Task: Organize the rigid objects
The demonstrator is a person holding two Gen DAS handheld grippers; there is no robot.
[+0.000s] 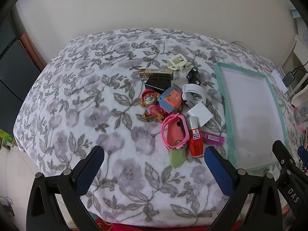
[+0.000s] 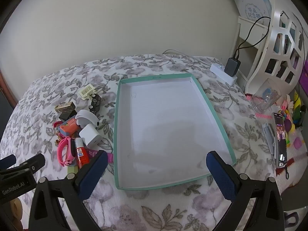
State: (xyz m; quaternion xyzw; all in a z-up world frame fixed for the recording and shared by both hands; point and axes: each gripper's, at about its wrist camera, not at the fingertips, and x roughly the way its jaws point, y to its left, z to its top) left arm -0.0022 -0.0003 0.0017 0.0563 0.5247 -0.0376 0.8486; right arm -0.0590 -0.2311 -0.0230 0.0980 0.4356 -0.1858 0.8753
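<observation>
A heap of small rigid objects lies on the floral blanket: a pink watch (image 1: 174, 132), a red bottle (image 1: 195, 138), a white charger cube (image 1: 200, 115), a monkey toy (image 1: 152, 104), a gold-patterned box (image 1: 156, 73) and a black toy car (image 1: 194, 76). A teal-rimmed tray (image 1: 221, 88) with a white floor lies to their right, empty, and it also shows in the right wrist view (image 2: 116, 134). My left gripper (image 1: 154, 156) is open and empty, just short of the heap. My right gripper (image 2: 156, 161) is open and empty over the tray's near end.
The blanket (image 1: 86, 105) covers a table against a plain wall. To the right are a white power strip with a black charger (image 2: 232, 67), a clear cup (image 2: 266, 98), a phone (image 2: 280, 136) and several toys.
</observation>
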